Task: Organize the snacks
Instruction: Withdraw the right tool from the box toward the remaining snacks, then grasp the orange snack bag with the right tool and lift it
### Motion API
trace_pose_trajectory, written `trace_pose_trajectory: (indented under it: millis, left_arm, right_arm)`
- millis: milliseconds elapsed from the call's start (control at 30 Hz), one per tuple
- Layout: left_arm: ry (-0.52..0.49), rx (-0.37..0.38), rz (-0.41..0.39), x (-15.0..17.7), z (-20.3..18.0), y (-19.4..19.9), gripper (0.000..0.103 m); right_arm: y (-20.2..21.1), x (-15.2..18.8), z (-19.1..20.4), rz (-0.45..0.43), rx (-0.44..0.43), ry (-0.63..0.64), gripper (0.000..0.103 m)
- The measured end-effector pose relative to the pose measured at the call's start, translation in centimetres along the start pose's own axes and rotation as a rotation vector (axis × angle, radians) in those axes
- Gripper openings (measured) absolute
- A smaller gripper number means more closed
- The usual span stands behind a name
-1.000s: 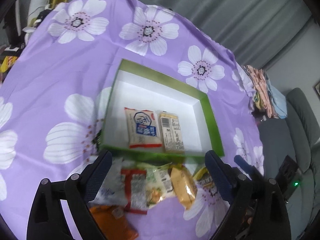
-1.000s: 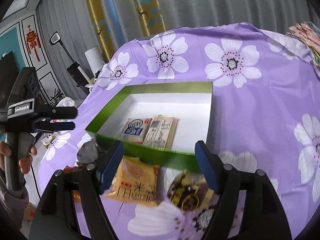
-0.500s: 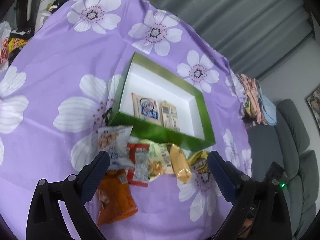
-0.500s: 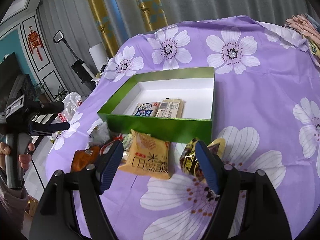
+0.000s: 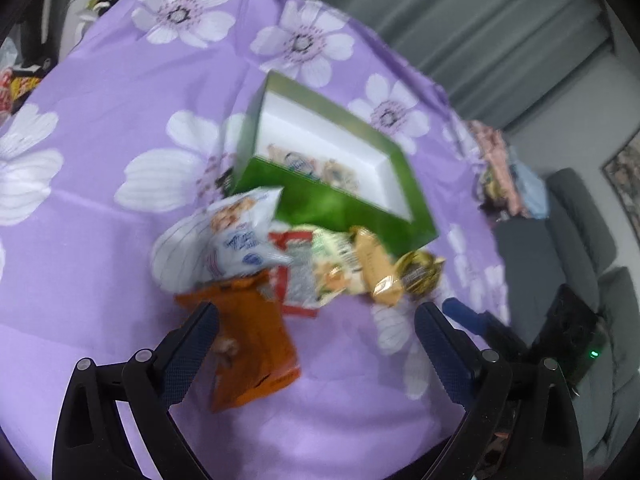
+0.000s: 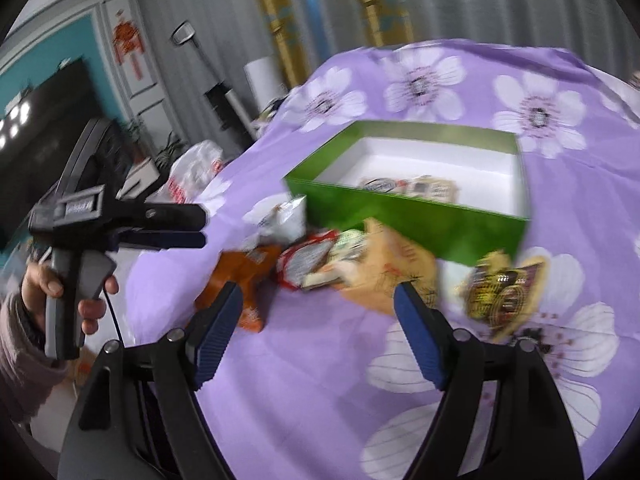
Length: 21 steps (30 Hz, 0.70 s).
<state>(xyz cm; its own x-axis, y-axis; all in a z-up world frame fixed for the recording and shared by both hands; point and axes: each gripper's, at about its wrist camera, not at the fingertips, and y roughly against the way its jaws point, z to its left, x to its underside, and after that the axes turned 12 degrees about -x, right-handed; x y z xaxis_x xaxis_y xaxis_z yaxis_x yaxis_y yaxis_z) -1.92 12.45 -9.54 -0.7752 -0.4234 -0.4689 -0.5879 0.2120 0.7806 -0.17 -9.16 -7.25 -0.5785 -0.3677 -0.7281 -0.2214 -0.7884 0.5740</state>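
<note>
A shallow green cardboard box with a white interior (image 5: pixel 362 204) is set on the purple flowered tablecloth (image 5: pixel 100 80); two flat snack packets (image 6: pixel 412 188) lie inside it. Just before its near wall, loose snacks are heaped: an orange foil bag (image 5: pixel 248 344), a white-and-blue bag (image 5: pixel 240 236), a tan packet (image 6: pixel 394 268) and a dark gold-printed packet (image 6: pixel 502 292). The left gripper (image 5: pixel 316 320) and the right gripper (image 6: pixel 318 300) are held above the cloth, jaws spread wide, nothing between them.
</note>
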Motion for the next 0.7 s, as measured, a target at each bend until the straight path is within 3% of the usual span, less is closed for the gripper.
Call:
trace_pose_trajectory:
  millis: [100,200,400,700]
  left_arm:
    - [-0.003,-0.070,0.014,0.8,0.4,-0.6,0.098]
    - [0.022,-0.046,0.013,1.4,1.0,-0.9,0.098]
    - [-0.004,-0.080,-0.004,1.8,1.1,-1.4,0.098]
    - [-0.028,-0.081,0.007,2.3,1.1,-2.4,0.098]
  right_arm:
    - [-1.7,0.1,0.8,0.042,-0.031,0.013,0.078]
    - [-3.3,0.4,1.3,0.080,-0.051,0.025,0.078]
    - [-6.1,1.1,1.7,0.141,-0.093,0.022,0.078]
    - [-8.8,1.2,1.7,0.178,-0.155,-0.005,0.078]
